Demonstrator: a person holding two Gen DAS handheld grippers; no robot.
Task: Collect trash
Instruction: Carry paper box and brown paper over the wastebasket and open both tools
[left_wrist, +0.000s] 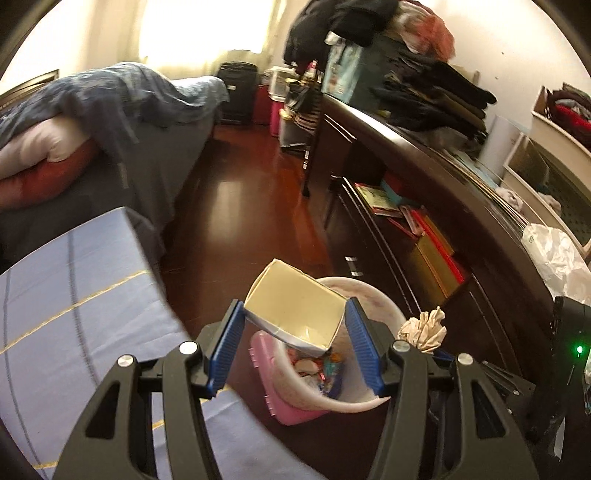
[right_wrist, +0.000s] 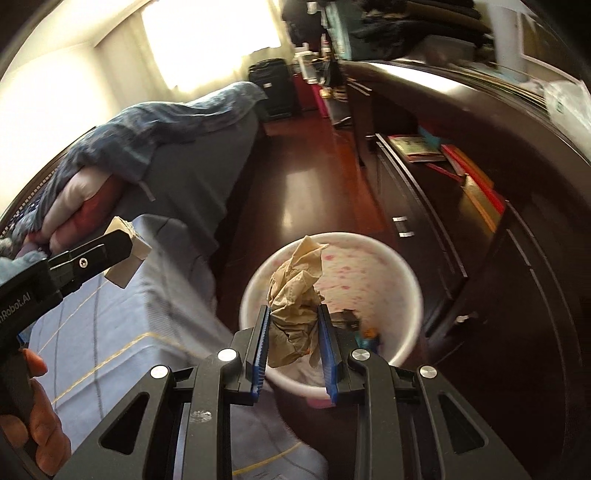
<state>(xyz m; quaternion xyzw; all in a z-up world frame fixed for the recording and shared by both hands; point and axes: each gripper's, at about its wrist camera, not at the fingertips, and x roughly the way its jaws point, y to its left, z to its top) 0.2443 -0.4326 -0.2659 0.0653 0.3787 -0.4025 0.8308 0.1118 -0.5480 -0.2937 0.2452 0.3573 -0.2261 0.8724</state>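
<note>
My left gripper (left_wrist: 295, 325) is shut on an open cream cardboard box (left_wrist: 295, 306) and holds it over the white trash bin (left_wrist: 373, 299) on the floor. The bin holds several bits of trash. My right gripper (right_wrist: 293, 332) is shut on a crumpled brown paper wad (right_wrist: 295, 295) above the same bin (right_wrist: 369, 266). The paper wad also shows in the left wrist view (left_wrist: 424, 330) at the right. The left gripper with the box (right_wrist: 125, 254) shows at the left of the right wrist view.
A blue checked cloth (left_wrist: 74, 295) covers a surface at the left. A bed (left_wrist: 110, 122) stands behind it. A dark dresser (left_wrist: 424, 177) with books runs along the right. A pink case (left_wrist: 280, 384) leans by the bin. The wooden floor (left_wrist: 236, 192) lies between.
</note>
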